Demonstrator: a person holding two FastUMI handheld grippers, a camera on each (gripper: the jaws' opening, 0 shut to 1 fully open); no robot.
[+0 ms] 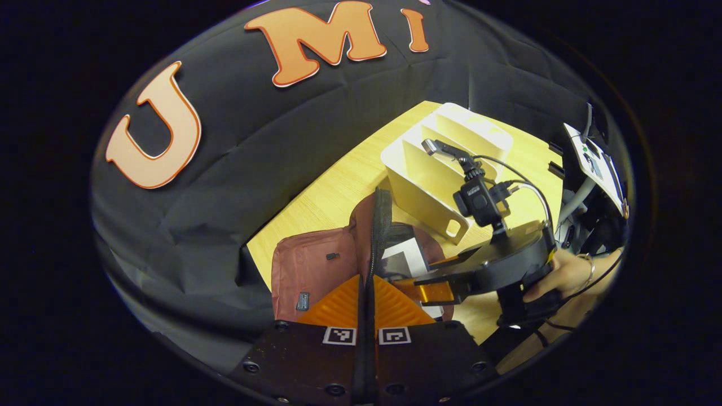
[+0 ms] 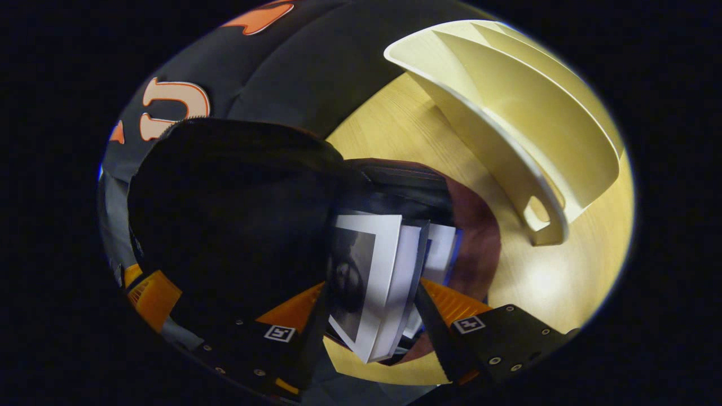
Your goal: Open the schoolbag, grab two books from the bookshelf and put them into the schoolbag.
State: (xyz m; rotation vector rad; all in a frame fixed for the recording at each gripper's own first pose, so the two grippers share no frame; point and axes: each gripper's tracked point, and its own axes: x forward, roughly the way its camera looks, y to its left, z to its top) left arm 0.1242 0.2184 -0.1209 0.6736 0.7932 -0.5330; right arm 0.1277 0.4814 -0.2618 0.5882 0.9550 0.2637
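Note:
The maroon schoolbag [image 1: 310, 265] lies on the wooden table [image 1: 333, 197]. My left gripper [image 1: 366, 285] is shut on the black zipper edge [image 1: 381, 225] of its flap and holds it raised. My right gripper [image 2: 369, 301] is shut on a white-covered book [image 2: 366, 276] that tilts down into the bag's mouth [image 2: 479, 237]. A second book [image 2: 443, 251] sits inside, partly hidden behind the first. The lifted dark flap [image 2: 225, 214] hides the bag's left side in the right gripper view. Across the bag, the right gripper [image 1: 431, 285] reaches in from the right.
The white bookshelf [image 1: 440, 169] with several dividers stands on the table just behind the bag; its near wall [image 2: 507, 146] is close to my right gripper. A hand [image 1: 569, 276] holds the right gripper. Equipment [image 1: 598, 163] stands at the far right edge.

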